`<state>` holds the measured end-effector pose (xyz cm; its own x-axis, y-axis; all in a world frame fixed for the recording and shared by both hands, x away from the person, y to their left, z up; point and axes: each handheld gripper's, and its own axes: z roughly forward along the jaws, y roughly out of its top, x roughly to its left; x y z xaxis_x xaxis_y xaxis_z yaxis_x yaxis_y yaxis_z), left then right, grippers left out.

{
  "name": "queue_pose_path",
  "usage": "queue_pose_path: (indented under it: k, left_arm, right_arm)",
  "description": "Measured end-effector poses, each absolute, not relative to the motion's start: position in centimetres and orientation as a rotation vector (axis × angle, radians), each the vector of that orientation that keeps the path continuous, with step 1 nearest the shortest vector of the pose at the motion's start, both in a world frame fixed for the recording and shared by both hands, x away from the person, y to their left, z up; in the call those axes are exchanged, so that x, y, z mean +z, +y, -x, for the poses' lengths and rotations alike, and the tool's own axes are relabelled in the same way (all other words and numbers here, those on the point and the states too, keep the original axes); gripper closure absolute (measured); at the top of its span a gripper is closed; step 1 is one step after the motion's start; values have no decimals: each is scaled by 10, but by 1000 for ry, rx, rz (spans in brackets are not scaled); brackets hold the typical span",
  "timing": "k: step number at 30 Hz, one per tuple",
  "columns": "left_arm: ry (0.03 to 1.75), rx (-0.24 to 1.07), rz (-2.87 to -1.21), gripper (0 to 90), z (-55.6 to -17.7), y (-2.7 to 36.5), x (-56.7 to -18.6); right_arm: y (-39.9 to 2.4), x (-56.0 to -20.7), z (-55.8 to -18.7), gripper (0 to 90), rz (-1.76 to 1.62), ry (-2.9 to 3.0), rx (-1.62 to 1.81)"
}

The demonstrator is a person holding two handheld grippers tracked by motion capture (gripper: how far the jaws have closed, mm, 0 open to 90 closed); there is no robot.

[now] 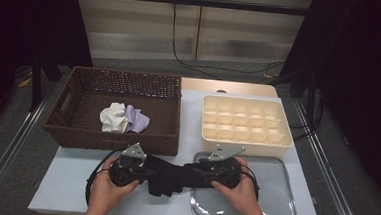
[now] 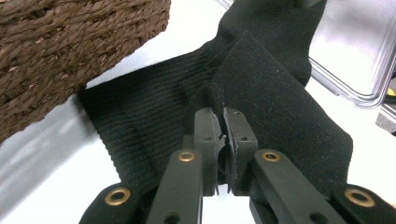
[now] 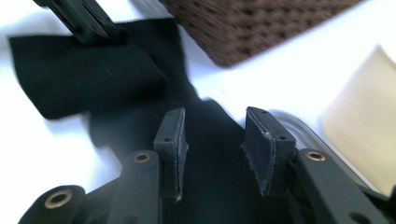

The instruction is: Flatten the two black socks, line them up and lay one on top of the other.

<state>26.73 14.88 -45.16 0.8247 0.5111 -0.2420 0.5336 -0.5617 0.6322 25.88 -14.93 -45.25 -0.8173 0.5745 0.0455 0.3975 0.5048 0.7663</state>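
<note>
Presently the left gripper [image 2: 219, 140], low centre of its own view, pinches a fold of the black sock [image 1: 166, 178] lying at lower centre between wicker basket [image 1: 77, 130] and clear tray [image 1: 273, 192], while the right gripper [image 3: 215, 149] stands spread and empty above it, so folding appears underway and next needs a fresh grasp.

The right gripper view is motion-blurred: the wicker basket [image 3: 261, 25] at 12 o'clock is smeared, and the cream organizer [image 3: 364, 140] at 3 o'clock is cut by the frame edge. In the high view, both hands cover much of the 2 grippers, and the black cloth [image 1: 166, 178] hides their jaws. In the left gripper view, the metal tray [image 2: 355, 51] at 2 o'clock runs off-frame.
</note>
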Motion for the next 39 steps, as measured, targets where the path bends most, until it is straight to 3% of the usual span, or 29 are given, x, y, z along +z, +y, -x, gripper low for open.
queue_pose_path:
  k: [11,15,17,30,39]
  left_arm:
    - [751,-53,-2285,847,-265,144,-454]
    - [747,-44,-2285,847,-265,144,-453]
    - [747,-36,-2277,848,-265,145,-451]
    - [699,91,-2097,847,-273,146,-413]
    - [687,14,-2225,836,-265,132,-437]
  right_arm:
    - [-108,-469,-263,592,-789,2665,1265]
    - [-101,-474,-266,831,-778,2709,1255]
    - [-100,-471,-266,872,-776,2722,1260]
    - [-125,-433,-278,877,-800,2518,1326]
    - [-154,-458,-270,876,-868,2524,1278]
